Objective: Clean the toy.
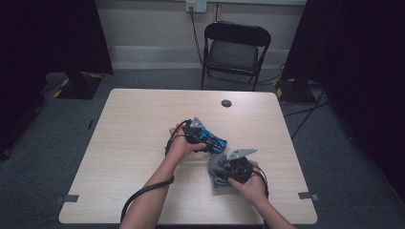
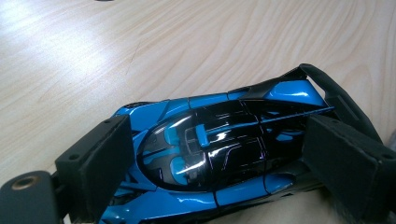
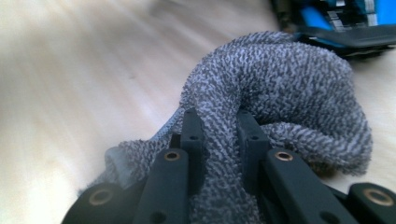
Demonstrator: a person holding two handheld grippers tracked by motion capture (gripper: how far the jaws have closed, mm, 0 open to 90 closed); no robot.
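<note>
table (image 1: 124, 143) bare left – far half | centre: toy car (image 1: 212, 140) touching grey cloth (image 1: 217, 167)

Table (image 1: 133, 143): light wood top, round grommet (image 1: 226, 103) near far edge, centre. Tape marks (image 1: 70, 198) at near left and near right edges. Chair (image 1: 235, 50): black folding type, grey seat, standing beyond far edge, facing table. Wall socket (image 1: 196, 5) on back wall, cable (image 1: 197, 36) dropping from it behind chair. Dark curtains (image 1: 52, 38) at both sides. Stand base (image 1: 76, 86) on grey carpet, far left. More cables on floor, far right.
</note>
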